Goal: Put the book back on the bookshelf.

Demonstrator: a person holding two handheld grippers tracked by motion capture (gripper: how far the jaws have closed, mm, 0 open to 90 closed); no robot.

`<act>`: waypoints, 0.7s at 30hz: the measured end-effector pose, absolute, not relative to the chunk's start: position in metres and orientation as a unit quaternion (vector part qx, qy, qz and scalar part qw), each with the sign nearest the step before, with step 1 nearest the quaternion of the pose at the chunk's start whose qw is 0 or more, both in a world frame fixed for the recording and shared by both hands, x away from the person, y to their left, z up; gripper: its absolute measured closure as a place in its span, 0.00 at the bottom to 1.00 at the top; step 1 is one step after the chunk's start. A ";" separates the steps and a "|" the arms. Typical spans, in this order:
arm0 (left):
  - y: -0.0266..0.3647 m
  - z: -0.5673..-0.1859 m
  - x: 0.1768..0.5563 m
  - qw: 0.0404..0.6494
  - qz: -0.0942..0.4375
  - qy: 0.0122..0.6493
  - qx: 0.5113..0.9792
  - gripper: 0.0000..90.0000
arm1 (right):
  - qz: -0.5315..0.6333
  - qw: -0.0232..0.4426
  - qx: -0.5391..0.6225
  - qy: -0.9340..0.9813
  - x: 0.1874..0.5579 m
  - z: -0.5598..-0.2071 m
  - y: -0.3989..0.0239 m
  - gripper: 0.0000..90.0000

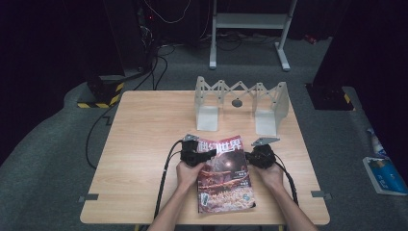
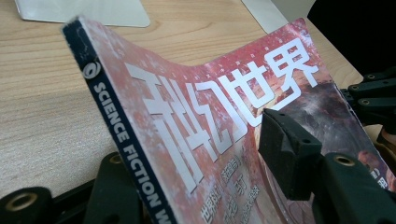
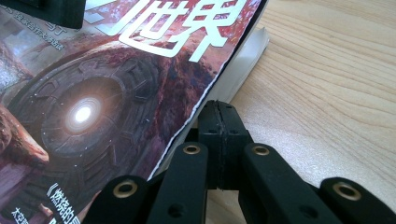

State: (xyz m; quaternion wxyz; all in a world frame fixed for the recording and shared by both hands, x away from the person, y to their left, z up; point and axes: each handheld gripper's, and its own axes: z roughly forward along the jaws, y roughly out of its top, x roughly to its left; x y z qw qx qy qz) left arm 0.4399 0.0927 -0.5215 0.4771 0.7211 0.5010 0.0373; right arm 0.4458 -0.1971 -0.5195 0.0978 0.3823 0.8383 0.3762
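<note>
Gripping magazine [image 2: 224, 140] spine edge, left gripper [image 1: 204, 155], right gripper [image 3: 219, 140] closed beside

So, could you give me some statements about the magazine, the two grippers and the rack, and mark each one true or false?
1. The magazine lies closed, cover up. True.
2. The right gripper has its jaws wide open. False: they are shut together beside the magazine's page edge.
3. The left gripper has one jaw over the cover and one beside the spine. True.
4. The white rack stands on the magazine. False: it stands behind it on the table.
</note>
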 end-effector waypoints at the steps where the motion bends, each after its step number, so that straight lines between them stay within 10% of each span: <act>1: 0.093 -0.522 0.440 0.477 0.037 0.501 0.721 0.52 | 0.376 0.098 0.382 0.838 0.446 -0.519 -0.197 1.00; 21: 0.093 -0.519 0.438 0.463 0.029 0.504 0.729 0.65 | 0.383 0.086 0.367 0.844 0.445 -0.520 -0.190 1.00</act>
